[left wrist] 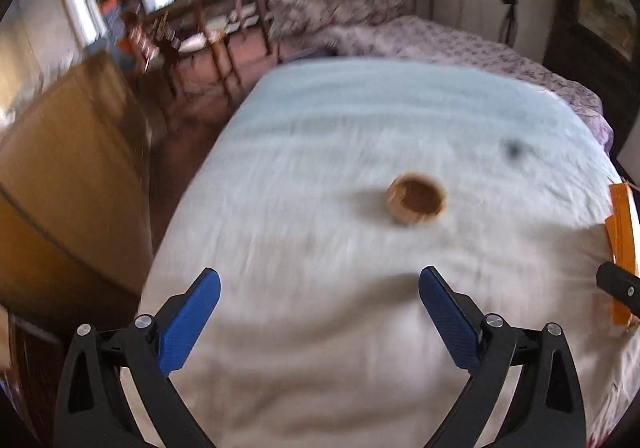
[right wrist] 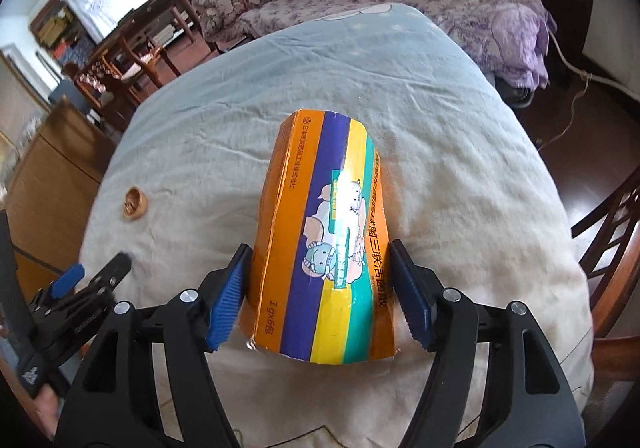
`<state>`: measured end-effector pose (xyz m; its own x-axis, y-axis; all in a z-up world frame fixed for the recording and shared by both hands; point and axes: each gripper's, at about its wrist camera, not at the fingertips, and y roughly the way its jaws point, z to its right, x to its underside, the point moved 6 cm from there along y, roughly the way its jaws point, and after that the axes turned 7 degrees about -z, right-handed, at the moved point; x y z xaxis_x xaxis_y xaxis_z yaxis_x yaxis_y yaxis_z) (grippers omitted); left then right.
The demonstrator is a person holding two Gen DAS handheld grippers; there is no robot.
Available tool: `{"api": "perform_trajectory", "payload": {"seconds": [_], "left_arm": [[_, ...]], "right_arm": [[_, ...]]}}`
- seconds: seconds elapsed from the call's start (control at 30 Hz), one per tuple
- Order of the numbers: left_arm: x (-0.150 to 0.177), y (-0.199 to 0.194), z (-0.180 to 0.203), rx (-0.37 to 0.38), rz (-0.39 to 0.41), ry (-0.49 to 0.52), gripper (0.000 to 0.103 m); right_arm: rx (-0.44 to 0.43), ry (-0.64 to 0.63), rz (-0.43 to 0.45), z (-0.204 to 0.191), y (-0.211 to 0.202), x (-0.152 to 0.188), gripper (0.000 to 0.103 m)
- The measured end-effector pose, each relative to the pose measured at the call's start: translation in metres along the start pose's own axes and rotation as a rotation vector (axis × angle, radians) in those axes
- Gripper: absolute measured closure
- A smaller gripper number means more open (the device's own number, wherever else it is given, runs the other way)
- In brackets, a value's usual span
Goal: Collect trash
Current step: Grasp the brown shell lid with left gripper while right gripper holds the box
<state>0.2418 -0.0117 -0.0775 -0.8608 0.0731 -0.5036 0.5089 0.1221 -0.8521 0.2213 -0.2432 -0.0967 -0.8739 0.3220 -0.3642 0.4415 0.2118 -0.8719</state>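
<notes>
The orange box (right wrist: 320, 244) with purple, yellow and green stripes and a cartoon picture lies between the two blue pads of the right gripper (right wrist: 320, 292). The pads press on its long sides, so this gripper is grasping the box. The box sits over the pale cloth (right wrist: 460, 176) that covers the table, and I cannot tell if its far end touches the cloth.

To the left of the box, well apart from it, a small brown round cap (left wrist: 416, 200) rests on the same cloth. The left gripper (left wrist: 320, 312) hangs above the cloth, near this cap, with its jaws wide apart and nothing between them.

Behind the table there is a bed with a purple flowered cover (right wrist: 460, 4), and wooden chairs (right wrist: 136, 60) stand at the left.
</notes>
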Motion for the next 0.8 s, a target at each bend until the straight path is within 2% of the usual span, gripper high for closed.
{"api": "perform_trajectory", "payload": {"seconds": [0.1,0.2,0.43,0.53,0.67,0.8], "left_arm": [[-0.013,0.005,0.016,0.022,0.037,0.055,0.006],[-0.02,0.018,0.027,0.034,0.028,0.083,0.006],[-0.038,0.044,0.016,0.132,-0.032,-0.023,0.005],[-0.04,0.046,0.016,0.128,-0.026,-0.021,0.005],[-0.04,0.04,0.026,0.142,0.01,0.035,0.022],[-0.038,0.038,0.033,0.149,0.019,0.055,0.026]], "right_arm": [[-0.031,0.022,-0.002,0.002,0.0,-0.001,0.032],[-0.042,0.032,0.002,0.001,0.0,0.0,0.03],[-0.039,0.02,0.005,-0.006,0.002,-0.001,0.022],[-0.042,0.04,0.006,-0.004,0.003,-0.005,0.022],[-0.032,0.043,0.006,-0.005,0.004,-0.006,0.021],[-0.007,0.014,0.009,-0.007,0.006,-0.005,0.02]]}}
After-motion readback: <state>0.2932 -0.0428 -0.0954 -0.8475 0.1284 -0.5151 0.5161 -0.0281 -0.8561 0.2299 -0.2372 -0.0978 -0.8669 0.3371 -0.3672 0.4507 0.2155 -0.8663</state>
